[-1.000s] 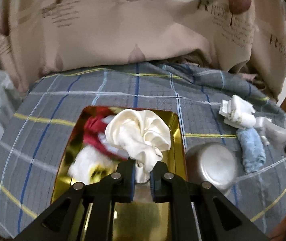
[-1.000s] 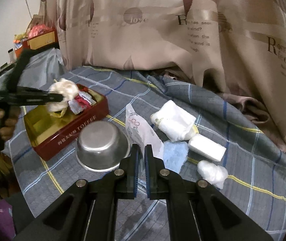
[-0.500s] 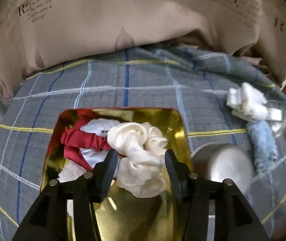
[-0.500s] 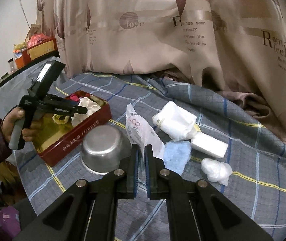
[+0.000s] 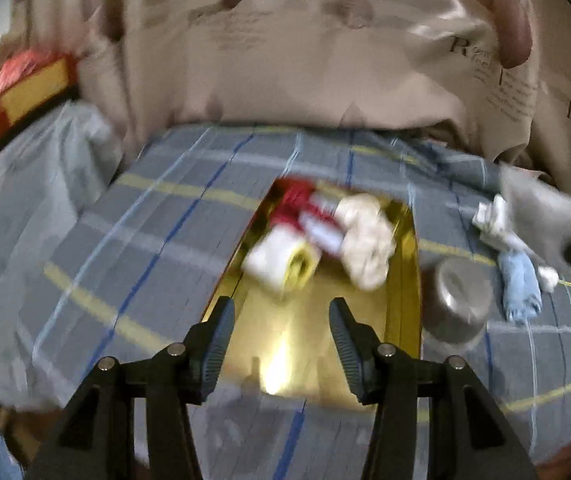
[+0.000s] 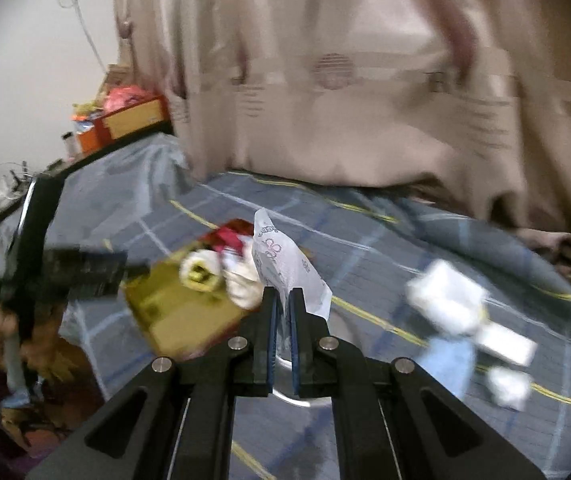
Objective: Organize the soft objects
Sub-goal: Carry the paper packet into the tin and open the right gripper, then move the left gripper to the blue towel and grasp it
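Left gripper [image 5: 281, 328] jaws wide, empty; right gripper [image 6: 280, 308] jaws pinch tissue packet [image 6: 285, 268].

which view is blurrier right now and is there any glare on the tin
Both views show motion blur. In the left wrist view the cream cloth and the white roll in the gold tin smear, and a bright glare spot sits on the tin floor. In the right wrist view the loose white items at right smear, while the right gripper and its printed packet stay fairly sharp.

Left tongs [image 5: 281, 312] spread wide; right tongs [image 6: 279, 304] pinched nearly closed.
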Motion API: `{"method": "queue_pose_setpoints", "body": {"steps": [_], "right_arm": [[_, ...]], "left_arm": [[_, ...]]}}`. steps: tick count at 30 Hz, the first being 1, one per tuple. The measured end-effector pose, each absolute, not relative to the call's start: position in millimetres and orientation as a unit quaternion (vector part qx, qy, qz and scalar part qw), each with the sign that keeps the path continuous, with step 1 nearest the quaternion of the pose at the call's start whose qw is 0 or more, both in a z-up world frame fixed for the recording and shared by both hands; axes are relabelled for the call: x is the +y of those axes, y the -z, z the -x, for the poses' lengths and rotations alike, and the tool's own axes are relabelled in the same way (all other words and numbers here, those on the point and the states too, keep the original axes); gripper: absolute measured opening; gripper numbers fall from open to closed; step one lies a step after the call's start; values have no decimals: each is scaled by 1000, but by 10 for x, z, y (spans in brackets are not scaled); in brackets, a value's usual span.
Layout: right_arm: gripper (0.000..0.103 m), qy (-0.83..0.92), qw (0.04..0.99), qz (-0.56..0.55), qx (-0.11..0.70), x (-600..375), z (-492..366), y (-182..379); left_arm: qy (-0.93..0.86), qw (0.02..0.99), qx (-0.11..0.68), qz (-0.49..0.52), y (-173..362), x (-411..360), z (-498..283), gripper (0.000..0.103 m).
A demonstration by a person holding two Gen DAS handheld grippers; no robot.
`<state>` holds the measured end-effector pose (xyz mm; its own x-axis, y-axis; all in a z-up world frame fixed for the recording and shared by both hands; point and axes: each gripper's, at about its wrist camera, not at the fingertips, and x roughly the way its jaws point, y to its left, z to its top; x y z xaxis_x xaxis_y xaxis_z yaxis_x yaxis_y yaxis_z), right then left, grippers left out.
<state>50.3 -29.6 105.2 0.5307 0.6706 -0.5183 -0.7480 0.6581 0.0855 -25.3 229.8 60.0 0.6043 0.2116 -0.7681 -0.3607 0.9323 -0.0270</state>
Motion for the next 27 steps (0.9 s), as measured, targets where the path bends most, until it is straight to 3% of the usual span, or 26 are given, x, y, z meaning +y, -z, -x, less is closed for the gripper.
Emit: {"method": "queue_pose_setpoints", "body": {"steps": [5,12,27], "right_arm": [[4,-444,848,65,282,280,-473,-957],[5,-437,836,102,316,1052,-576,-640],[10,-415,821,136,368,1508,-665,-106]], "left_arm": [[-203,880,420,94,-499,2328,697,50],[-221,876,421,81,-409,2390,733,50],[-218,877,417,98,-436,2542,743,51]]}}
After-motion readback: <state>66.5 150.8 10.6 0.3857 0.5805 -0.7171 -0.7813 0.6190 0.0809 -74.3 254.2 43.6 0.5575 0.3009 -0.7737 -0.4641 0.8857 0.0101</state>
